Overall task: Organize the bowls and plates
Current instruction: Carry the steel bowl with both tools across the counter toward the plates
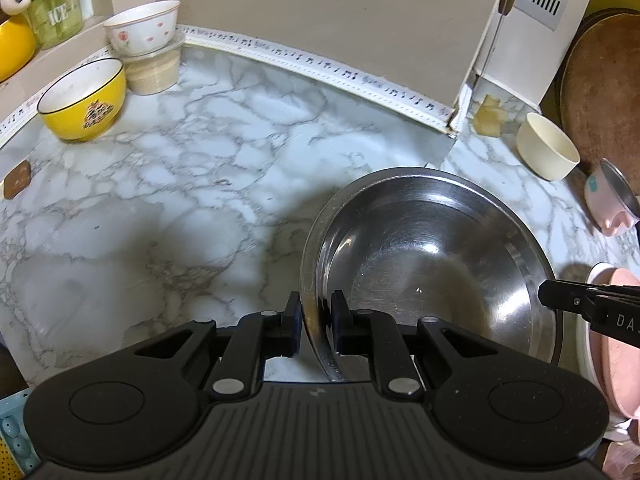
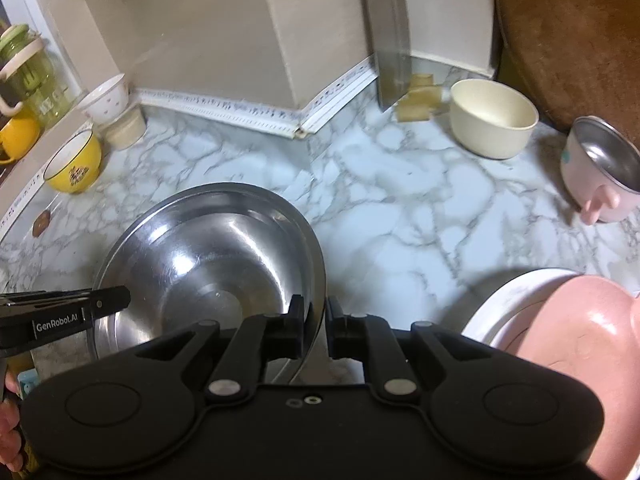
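A large steel bowl point(image 1: 432, 264) sits on the marble counter point(image 1: 180, 200). My left gripper point(image 1: 316, 320) is shut on its left rim. My right gripper point(image 2: 316, 326) is shut on the right rim of the same steel bowl point(image 2: 208, 264). Each gripper shows in the other's view: the right one point(image 1: 560, 294), the left one point(image 2: 108, 300). A pink plate point(image 2: 580, 352) lies on a white plate point(image 2: 516, 296) at the right. A yellow bowl point(image 1: 82, 98), a flowered white bowl point(image 1: 142, 26), a cream bowl point(image 2: 494, 118) and a pink steel-lined bowl point(image 2: 600, 172) stand around.
A cleaver point(image 2: 390, 52) hangs by the wall corner above yellow sponge pieces point(image 2: 418, 96). A round brown board point(image 2: 572, 36) leans at the back right. A green jar point(image 1: 50, 4) and a yellow pot point(image 1: 14, 46) stand on the left ledge.
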